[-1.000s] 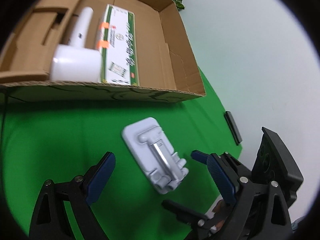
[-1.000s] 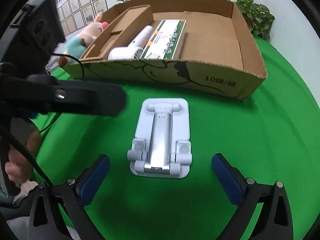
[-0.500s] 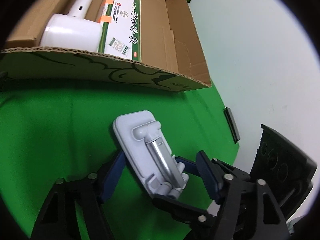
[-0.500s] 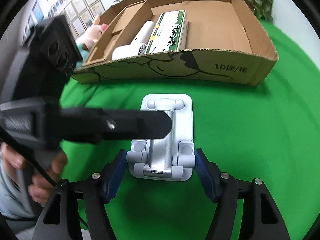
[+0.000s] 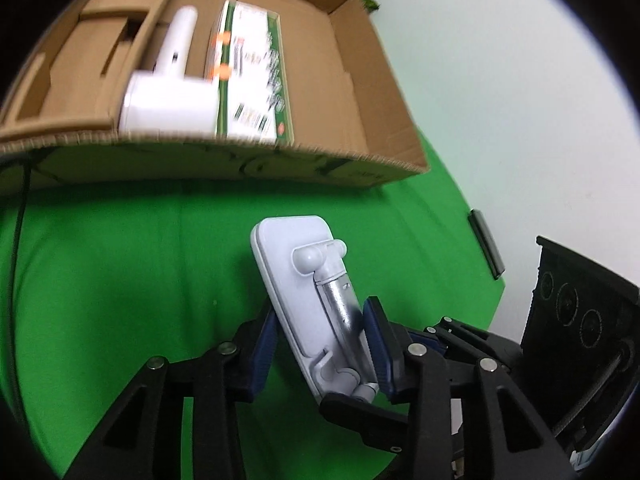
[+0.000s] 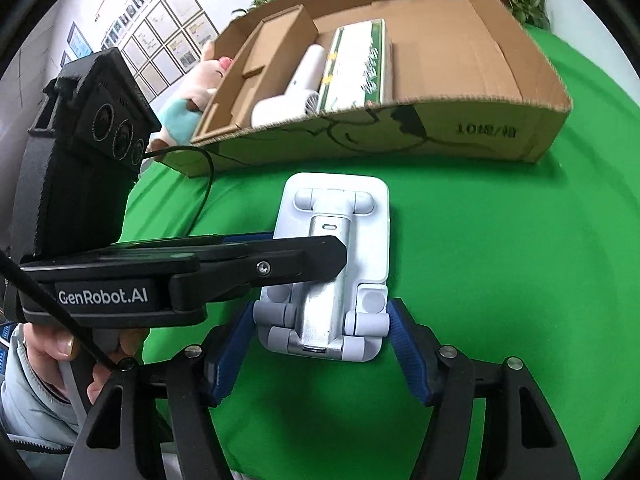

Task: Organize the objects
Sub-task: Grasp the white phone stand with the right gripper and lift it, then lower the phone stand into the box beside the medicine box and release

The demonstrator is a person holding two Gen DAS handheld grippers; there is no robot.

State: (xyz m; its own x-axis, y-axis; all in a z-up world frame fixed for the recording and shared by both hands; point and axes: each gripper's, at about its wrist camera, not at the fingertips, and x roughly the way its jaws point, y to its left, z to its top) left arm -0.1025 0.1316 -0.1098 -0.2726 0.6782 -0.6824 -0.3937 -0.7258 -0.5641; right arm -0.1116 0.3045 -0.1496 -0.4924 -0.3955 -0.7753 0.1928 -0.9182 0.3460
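A white folding phone stand [image 5: 308, 292] with a silver arm is gripped from two sides and tilted above the green cloth. My left gripper [image 5: 320, 344] is shut on it across its thickness. My right gripper [image 6: 320, 344] is shut on the stand's [image 6: 344, 248] hinged end, blue pads against both sides. The left gripper's finger [image 6: 256, 260] crosses over the stand in the right wrist view. Beyond stands a shallow cardboard box [image 5: 360, 80], also in the right wrist view [image 6: 480, 136].
In the box lie a white hair dryer [image 5: 168, 92] and a green-and-white carton [image 5: 252, 80], with cardboard dividers at its left. A plush toy [image 6: 188, 108] sits left of the box. A black cable [image 6: 204, 184] runs over the cloth. A dark bar [image 5: 486, 242] lies at the cloth's right edge.
Both grippers went from open to closed on the phone stand. The stand has lifted and tilted off the cloth, and the left view has swung up over the box.
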